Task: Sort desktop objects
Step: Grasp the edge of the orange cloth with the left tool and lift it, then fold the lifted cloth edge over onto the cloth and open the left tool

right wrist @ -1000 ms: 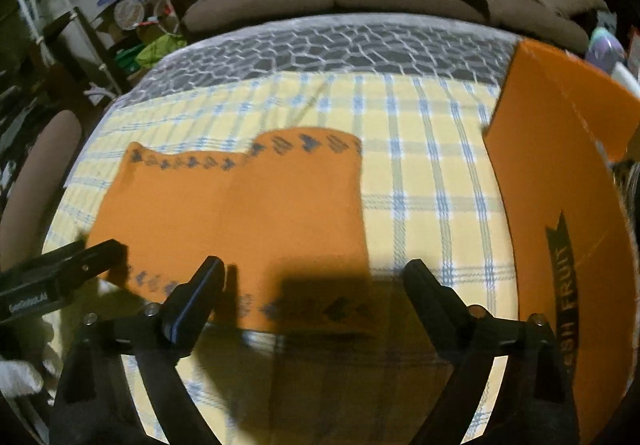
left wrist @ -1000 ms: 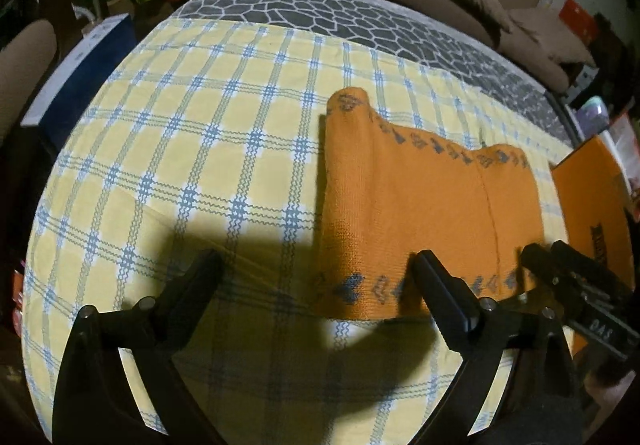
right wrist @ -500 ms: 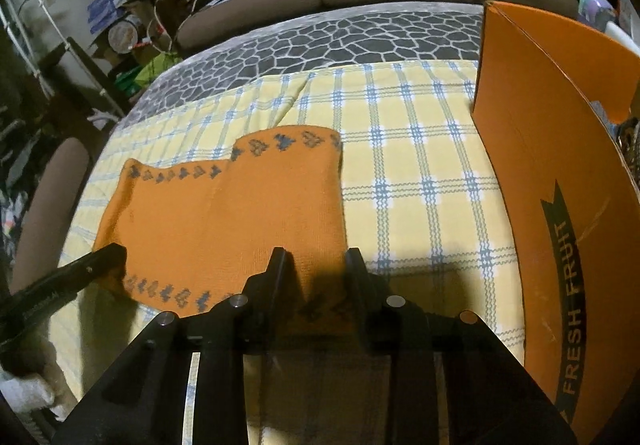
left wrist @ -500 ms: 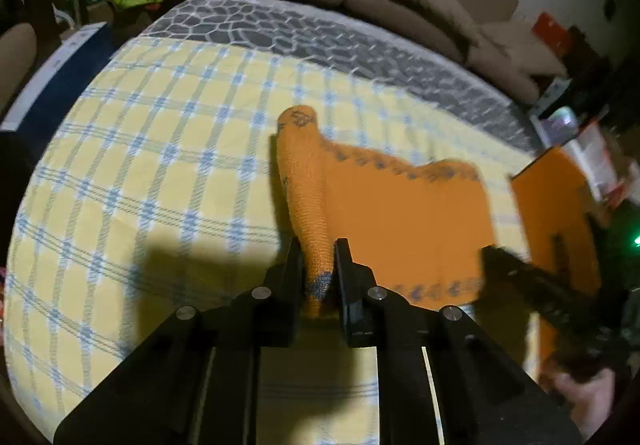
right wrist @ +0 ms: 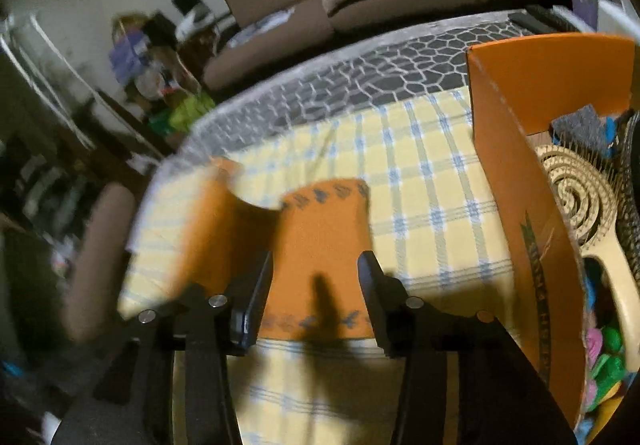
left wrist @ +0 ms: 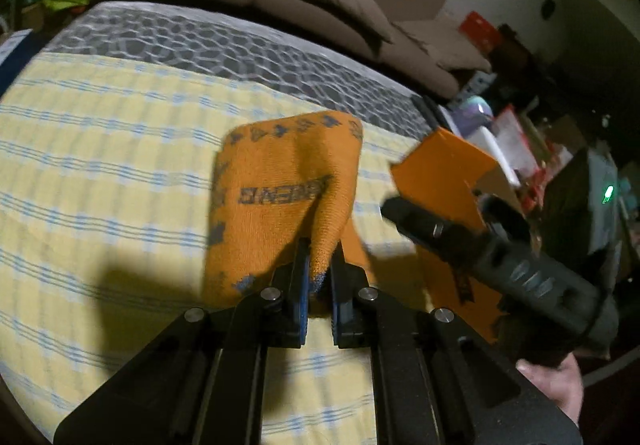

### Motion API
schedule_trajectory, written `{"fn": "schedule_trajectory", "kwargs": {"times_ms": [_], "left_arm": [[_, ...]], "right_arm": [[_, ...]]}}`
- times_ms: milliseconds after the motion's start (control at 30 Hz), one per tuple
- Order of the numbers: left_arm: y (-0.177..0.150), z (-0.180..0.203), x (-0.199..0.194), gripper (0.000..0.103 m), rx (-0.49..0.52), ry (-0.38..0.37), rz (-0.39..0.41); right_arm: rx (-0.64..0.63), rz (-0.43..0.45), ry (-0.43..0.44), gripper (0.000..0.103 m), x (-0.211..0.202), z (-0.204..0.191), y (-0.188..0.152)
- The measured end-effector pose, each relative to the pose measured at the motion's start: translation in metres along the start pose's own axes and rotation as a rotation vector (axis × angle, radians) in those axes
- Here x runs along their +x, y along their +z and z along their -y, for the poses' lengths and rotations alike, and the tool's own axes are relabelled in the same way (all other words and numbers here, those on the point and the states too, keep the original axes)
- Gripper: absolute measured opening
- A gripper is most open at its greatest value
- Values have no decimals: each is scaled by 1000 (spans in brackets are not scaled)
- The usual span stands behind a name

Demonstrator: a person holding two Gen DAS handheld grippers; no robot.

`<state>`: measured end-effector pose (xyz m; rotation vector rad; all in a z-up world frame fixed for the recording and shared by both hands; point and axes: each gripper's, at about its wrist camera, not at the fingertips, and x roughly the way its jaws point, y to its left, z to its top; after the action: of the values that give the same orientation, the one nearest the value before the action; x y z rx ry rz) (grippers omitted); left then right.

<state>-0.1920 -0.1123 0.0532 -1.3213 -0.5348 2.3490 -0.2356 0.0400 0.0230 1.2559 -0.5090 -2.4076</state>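
Orange cloth (left wrist: 280,205), long axis running away, pinched by left gripper (left wrist: 319,293); right gripper (right wrist: 316,297) fingers spread.

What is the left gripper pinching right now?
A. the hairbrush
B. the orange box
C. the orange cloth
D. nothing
C: the left gripper is shut on a lifted corner of the orange cloth, which bunches up between its fingers above the checked tablecloth.

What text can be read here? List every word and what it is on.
"FRESH": orange box side, faint; the next word is blurred.
Dark lettering on orange cloth: blurred, unreadable.
Raised mark on right tool, left wrist view: unreadable.
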Motion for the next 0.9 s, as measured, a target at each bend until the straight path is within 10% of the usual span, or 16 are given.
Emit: {"fn": "schedule_trajectory", "kwargs": {"times_ms": [667,767,900], "left_arm": [[4,15,63,12,-160,-10,33],[3,6,56,26,-193,-27,15],[0,-5,32,78,-209,-73,29]], "right_arm": [[115,5,104,54,-16,21,10],[135,-3,105,55,-10,23,9],[165,21,136,59,-13,23,10]]}}
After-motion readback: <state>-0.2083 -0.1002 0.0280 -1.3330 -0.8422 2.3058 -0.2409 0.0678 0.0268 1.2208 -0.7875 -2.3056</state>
